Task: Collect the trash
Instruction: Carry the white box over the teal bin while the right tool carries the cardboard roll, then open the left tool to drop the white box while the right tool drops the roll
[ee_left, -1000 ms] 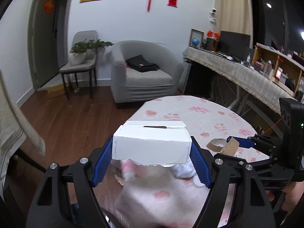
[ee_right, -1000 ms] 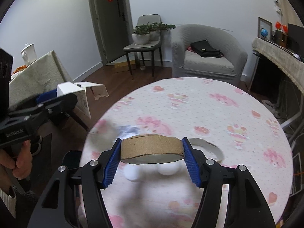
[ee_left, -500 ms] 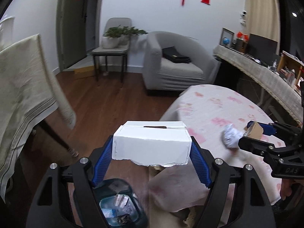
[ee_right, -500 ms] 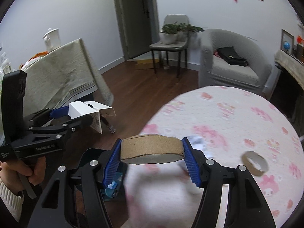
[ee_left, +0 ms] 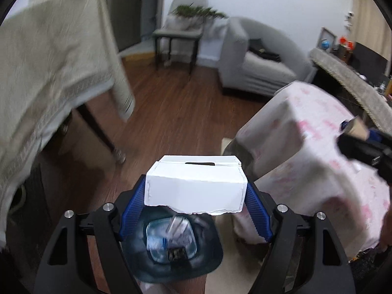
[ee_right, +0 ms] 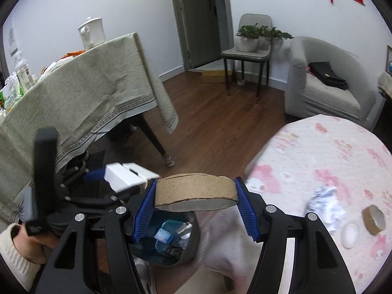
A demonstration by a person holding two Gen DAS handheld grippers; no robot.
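My left gripper (ee_left: 196, 191) is shut on a torn white cardboard box (ee_left: 194, 186) and hangs above a dark blue trash bin (ee_left: 171, 247) on the floor, which holds several scraps. My right gripper (ee_right: 194, 196) is shut on a brown cardboard tape ring (ee_right: 194, 189), also over the bin (ee_right: 169, 240). In the right wrist view the left gripper (ee_right: 103, 178) with the white box (ee_right: 127, 176) shows at the left. In the left wrist view the right gripper's tape ring (ee_left: 355, 128) shows at the right edge. On the round table (ee_right: 343, 171) lie a crumpled wrapper (ee_right: 323, 205), a tape core (ee_right: 373, 220) and a white lid (ee_right: 350, 231).
A table under a beige cloth (ee_right: 73, 93) stands to the left, its dark leg (ee_right: 156, 142) near the bin. A grey armchair (ee_right: 323, 80) and a chair with potted plants (ee_right: 250, 46) stand at the back. Wooden floor (ee_right: 220, 127) lies between them.
Both grippers swung left off the round table and tilted down. The trash bin now sits under both, and the left view has sunk closer to it. Both grips are unchanged.
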